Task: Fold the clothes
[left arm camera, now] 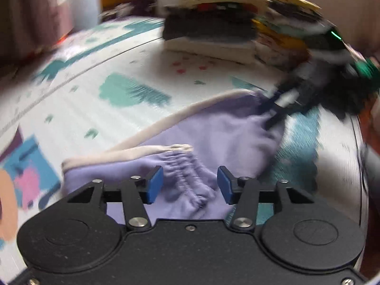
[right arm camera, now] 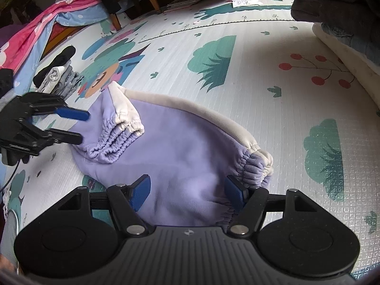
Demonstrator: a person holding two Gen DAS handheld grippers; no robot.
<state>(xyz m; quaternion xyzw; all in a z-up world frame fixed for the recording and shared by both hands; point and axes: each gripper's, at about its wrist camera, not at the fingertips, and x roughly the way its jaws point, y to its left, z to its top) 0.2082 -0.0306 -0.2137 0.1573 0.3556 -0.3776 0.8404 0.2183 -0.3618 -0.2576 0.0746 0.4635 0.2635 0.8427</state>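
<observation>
1. Two grippers are over one garment: a lilac fleece pair of trousers with a cream side stripe and gathered elastic cuffs point(right arm camera: 180, 147), lying partly folded on the pale printed foam play mat point(right arm camera: 261, 76).
2. Left gripper point(left arm camera: 190, 185): jaws apart, nothing between the blue pads. It sits just beside the ruched cuff point(right arm camera: 118, 130). The left wrist view is motion-blurred.
3. Right gripper point(right arm camera: 187, 193): jaws spread, empty, straddling the near edge of the lilac cloth close to the second cuff point(right arm camera: 254, 163).
4. Judgement: the step in hand is taking hold of both ends for the next fold. Each pad pair should bite through all layers at the elastic, not only the top ply, or the fold will slide open.
5. Judgement: lift both ends level and together and carry them over as one, so the cream stripe stays along the edge.
6. Stack of folded clothes point(left arm camera: 209, 28) stands at the far side of the mat, well apart from the trousers; a smaller pile of dark and grey folded items point(right arm camera: 59, 73) lies beyond the left gripper.
</observation>
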